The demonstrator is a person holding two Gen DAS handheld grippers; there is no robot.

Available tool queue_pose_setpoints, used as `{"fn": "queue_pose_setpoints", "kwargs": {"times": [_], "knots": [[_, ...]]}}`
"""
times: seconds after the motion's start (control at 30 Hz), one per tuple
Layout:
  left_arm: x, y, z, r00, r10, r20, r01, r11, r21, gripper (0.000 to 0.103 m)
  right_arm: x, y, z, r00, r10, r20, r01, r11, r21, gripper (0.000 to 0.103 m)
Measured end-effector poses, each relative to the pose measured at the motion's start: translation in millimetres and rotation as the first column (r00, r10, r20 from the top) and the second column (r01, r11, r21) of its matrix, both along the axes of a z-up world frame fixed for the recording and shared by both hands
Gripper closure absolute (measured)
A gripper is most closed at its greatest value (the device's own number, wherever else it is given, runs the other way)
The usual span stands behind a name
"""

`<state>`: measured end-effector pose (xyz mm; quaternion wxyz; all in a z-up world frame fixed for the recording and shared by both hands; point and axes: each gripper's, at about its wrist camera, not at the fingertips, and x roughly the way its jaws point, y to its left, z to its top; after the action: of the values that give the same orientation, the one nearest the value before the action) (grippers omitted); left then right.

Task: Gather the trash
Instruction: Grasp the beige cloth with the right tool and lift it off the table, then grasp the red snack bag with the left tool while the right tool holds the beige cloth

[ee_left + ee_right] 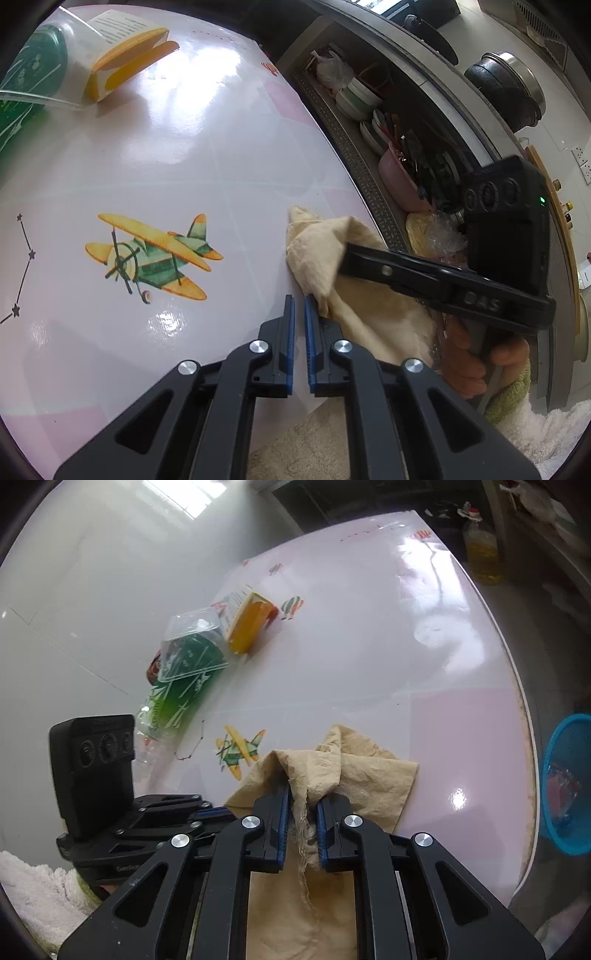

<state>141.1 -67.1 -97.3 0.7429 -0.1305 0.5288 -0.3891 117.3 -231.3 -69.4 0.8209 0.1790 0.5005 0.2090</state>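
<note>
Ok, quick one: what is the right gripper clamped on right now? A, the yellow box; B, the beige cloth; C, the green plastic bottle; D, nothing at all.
B: in the right wrist view the right gripper has a bunched fold of the beige cloth pinched between its blue pads, while the yellow box and the green plastic bottle lie untouched farther back on the table.

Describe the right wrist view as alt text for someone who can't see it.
The right tool pinches a crumpled beige cloth lying on a glossy pink table. Farther back lie a clear plastic container, a green bottle and a yellow box; the left tool sits at left.
</note>
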Motion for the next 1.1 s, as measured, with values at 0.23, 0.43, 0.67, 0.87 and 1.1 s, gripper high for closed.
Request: {"fn": "queue_pose_setpoints", "kwargs": {"times": [0.23,0.43,0.67,0.87,1.1], "knots": [[0.8,14.7,3.0,1.0,0.025,0.008,-0.026,1.0,0.016,0.098,2.3,16.0,1.4,0.996,0.049,0.068,-0.039,0.99,-0.136,0.078],[-3.6,36.6,16.2,0.998,0.054,0.036,-0.054,0.998,0.018,0.098,-4.2,33.1,1.6,0.98,0.154,0.127,-0.114,0.955,-0.274,0.035],[-11.2,65.7,44.7,0.988,0.101,0.114,-0.104,0.994,0.019,0.098,-11.1,36.8,-2.0,0.969,0.187,0.164,-0.112,0.916,-0.385,0.041],[-9.9,106.9,85.0,0.958,0.177,0.226,-0.189,0.981,0.033,0.098,-9.7,32.0,-1.5,0.975,0.125,0.183,-0.033,0.897,-0.441,0.065],[15.2,179.0,121.6,0.871,0.379,0.312,-0.407,0.913,0.028,0.08,-4.1,26.8,-2.0,0.978,0.048,0.205,0.037,0.919,-0.393,0.087]]}}
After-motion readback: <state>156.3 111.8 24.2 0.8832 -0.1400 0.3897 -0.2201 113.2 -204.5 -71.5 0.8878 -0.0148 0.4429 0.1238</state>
